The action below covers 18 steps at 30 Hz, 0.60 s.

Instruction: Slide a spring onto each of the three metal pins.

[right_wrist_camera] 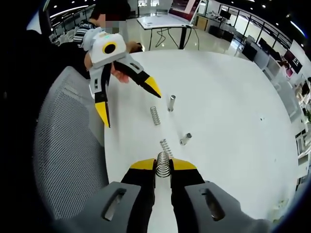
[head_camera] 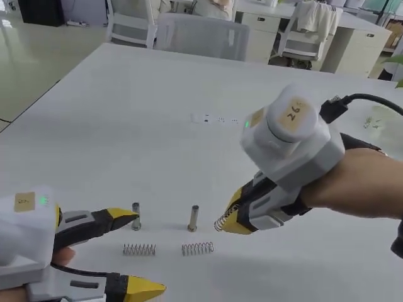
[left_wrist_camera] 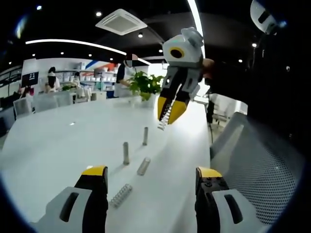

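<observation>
two pins stand upright on the table [head_camera: 126, 126]: left pin [head_camera: 135, 214], right pin [head_camera: 193, 218]. three springs counted: near spring [head_camera: 139, 250] and far spring [head_camera: 198, 248] lie before the pins, and the held spring [right_wrist_camera: 164, 164] is clamped in the right gripper [head_camera: 232, 221]. the left gripper [left_wrist_camera: 151, 172] is spread wide, empty.

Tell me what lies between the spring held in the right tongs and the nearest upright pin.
Nothing: in the head view, the table between the held spring and that pin is bare.

Smooth, faintly glossy white tabletop [head_camera: 157, 113], dull grey metal pins [head_camera: 193, 218], bright coiled-wire spring [right_wrist_camera: 164, 164], grey mesh chair back [right_wrist_camera: 68, 145].
</observation>
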### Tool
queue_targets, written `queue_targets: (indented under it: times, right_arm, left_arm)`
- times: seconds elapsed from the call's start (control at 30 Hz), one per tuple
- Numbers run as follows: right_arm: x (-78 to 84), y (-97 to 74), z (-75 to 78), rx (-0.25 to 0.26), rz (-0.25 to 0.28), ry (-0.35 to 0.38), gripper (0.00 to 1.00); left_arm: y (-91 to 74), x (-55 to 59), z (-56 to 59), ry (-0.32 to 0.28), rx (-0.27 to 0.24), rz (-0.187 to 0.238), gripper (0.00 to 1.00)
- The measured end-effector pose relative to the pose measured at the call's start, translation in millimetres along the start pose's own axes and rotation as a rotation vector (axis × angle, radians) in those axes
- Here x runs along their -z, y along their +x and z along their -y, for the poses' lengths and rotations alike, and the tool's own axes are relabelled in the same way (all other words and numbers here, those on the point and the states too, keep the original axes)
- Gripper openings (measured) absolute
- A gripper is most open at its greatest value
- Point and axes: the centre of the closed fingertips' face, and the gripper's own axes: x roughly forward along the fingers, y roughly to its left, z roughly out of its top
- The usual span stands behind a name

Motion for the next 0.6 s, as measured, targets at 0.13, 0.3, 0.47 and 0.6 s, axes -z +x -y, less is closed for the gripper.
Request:
queue_targets:
  times: [0.13, 0.3, 0.47, 0.6]
  right_arm:
    - [1.2, -2.0, 4.1, 0.008, -0.002, 0.002, 0.08]
    - [3.1, -4.4, 9.2, 0.018, -0.005, 0.009, 0.08]
    - [4.0, -6.7, 14.1, 0.026, -0.012, 0.008, 0.08]
    - [4.8, -9.5, 21.3, 0.036, -0.022, 0.006, 0.08]
  left_arm:
    - [-2.1, 1.4, -3.8, -0.007, -0.014, 0.000, 0.71]
    - [-4.7, 4.1, -9.0, -0.017, -0.034, -0.001, 0.73]
    - [-6.8, 7.2, -14.9, -0.023, -0.055, -0.003, 0.76]
    - [-9.1, 10.5, -20.5, -0.024, -0.074, -0.006, 0.79]
